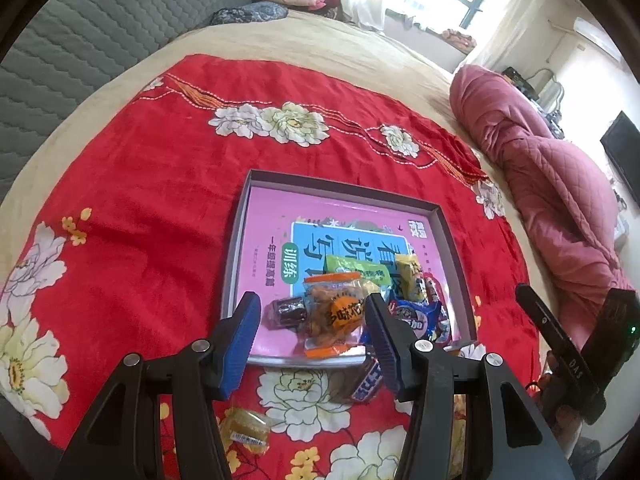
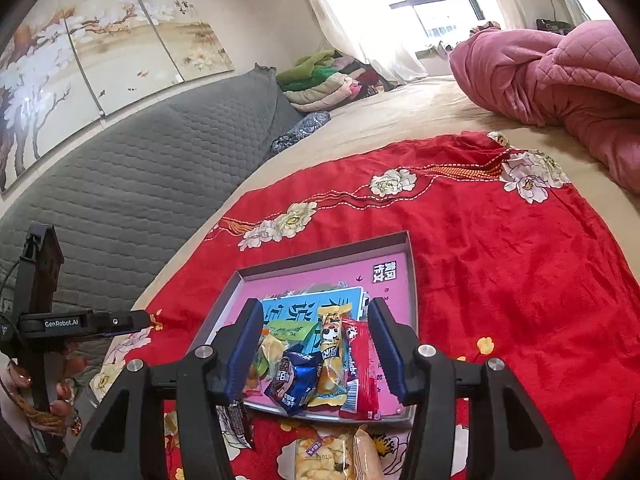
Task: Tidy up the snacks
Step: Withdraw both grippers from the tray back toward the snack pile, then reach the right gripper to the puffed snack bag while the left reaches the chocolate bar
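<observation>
The snacks are split. A heap of small wrapped ones lies in the near corner of the shallow box (image 1: 448, 240), which sits on the red flowered cloth (image 1: 140, 200) spread over the bed: an orange-edged clear packet (image 1: 336, 312), a dark candy (image 1: 288, 312), a blue crinkly packet (image 2: 292, 384), a yellow bar (image 2: 332, 360) and a red stick (image 2: 362, 372). Others lie loose on the cloth before the box, among them a yellow sweet (image 1: 244, 432) and a pale biscuit pack (image 2: 332, 456).

I judge I am between placements. My left fingers (image 1: 312, 340) stand partly apart above the heap and hold nothing; my right fingers (image 2: 316, 352) are likewise parted and empty.

Next I should drop to a loose snack, pinch its slippery foil by a firm edge, and carry it over the thin card wall.
</observation>
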`<state>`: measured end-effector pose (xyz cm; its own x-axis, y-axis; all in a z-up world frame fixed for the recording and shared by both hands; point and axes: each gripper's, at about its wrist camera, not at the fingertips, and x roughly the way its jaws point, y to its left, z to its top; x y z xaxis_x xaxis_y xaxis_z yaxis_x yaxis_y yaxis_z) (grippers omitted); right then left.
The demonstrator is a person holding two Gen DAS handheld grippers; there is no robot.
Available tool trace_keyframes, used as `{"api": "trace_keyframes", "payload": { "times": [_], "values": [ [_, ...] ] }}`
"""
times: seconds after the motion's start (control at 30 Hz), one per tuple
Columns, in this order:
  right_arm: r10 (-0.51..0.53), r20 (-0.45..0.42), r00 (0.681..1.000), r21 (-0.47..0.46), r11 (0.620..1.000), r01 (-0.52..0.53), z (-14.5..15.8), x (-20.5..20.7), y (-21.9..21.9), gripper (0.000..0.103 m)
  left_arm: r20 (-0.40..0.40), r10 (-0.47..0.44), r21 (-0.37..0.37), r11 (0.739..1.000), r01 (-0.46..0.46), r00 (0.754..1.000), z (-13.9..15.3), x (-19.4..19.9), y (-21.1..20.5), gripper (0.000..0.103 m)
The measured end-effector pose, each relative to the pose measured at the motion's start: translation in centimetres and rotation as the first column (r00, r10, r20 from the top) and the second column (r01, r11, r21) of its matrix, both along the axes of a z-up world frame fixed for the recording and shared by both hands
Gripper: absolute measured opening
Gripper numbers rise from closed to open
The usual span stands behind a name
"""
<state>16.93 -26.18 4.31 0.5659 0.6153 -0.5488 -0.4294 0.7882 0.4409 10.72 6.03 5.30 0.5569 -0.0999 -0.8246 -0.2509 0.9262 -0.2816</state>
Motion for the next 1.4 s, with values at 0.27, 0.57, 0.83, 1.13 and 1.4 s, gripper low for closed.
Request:
{"api": "trace_keyframes", "payload": {
  "times": [0.27,0.57,0.83,1.13,1.4],
  "values": [
    [0.004,-0.017,1.000,-0.019,1.000,-0.004,-0.2,-0.9,-0.6,0.054,-0.035,-0.022,0.011,1.000,0.022,0.999,-0.9,-1.2,-0.8,0.056],
    [0.003,-0.049,0.999,-0.037,0.999,-0.005,-0.9,-2.1,-1.1,0.054,-0.077,-0.062,0.022,0.998,0.064,0.995,-2.4,-2.1,-2.4,0.056],
    [-0.028,-0.088,0.996,-0.039,0.999,0.024,-1.5,-2.8,-1.6,0.054,-0.098,-0.102,0.025,0.994,0.105,0.990,-3.1,-2.7,-3.8,0.057],
    [-0.078,-0.132,0.988,-0.060,0.996,0.071,-2.3,-3.3,-2.6,0.054,-0.085,-0.106,0.021,0.994,0.108,0.991,-2.7,-3.2,-3.6,0.057],
    [-0.095,-0.156,0.983,-0.128,0.989,0.075,-3.0,-4.5,-2.9,0.054,-0.104,-0.127,0.005,0.992,0.128,0.986,-3.7,-3.2,-4.4,0.057]
  ]
}}
